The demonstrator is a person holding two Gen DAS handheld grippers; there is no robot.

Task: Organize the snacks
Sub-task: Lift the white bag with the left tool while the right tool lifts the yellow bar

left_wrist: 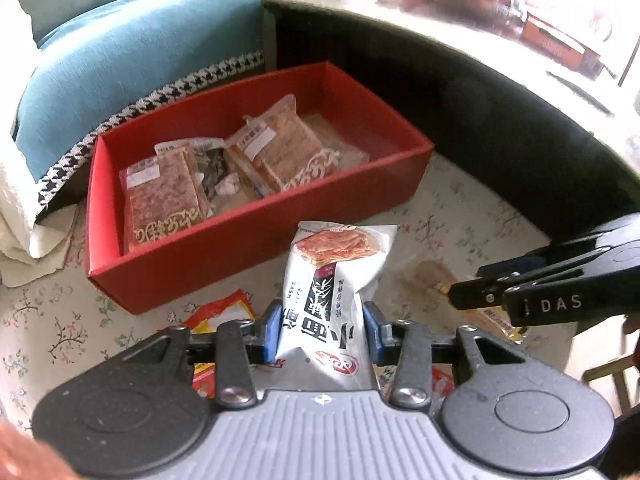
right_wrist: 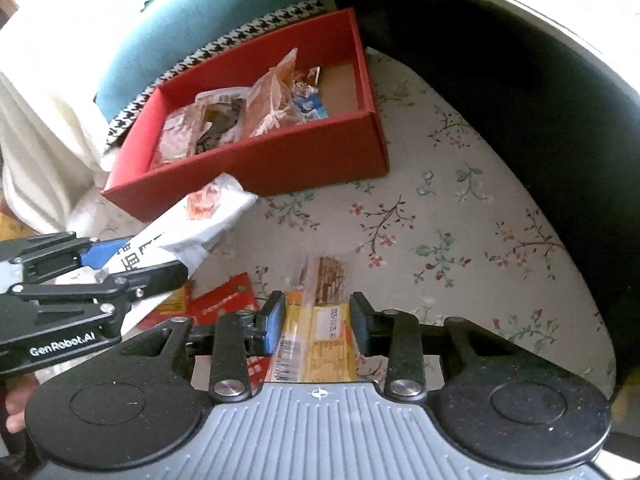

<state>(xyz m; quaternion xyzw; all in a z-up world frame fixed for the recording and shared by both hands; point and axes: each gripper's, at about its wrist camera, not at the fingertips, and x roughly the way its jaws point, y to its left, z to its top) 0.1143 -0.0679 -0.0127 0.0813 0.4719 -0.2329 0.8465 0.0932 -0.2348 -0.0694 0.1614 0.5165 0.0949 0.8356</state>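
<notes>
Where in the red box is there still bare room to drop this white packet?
The red box has bare floor at its right end, between the tilted orange packet and the end wall. The left and middle are crowded with overlapping packets. The left gripper holds the white packet.

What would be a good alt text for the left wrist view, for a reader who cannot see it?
The left gripper holds a white snack bag upright in front of a red box that already contains several snack packets. The box sits on a floral cloth, and the right gripper reaches in from the right.
</notes>
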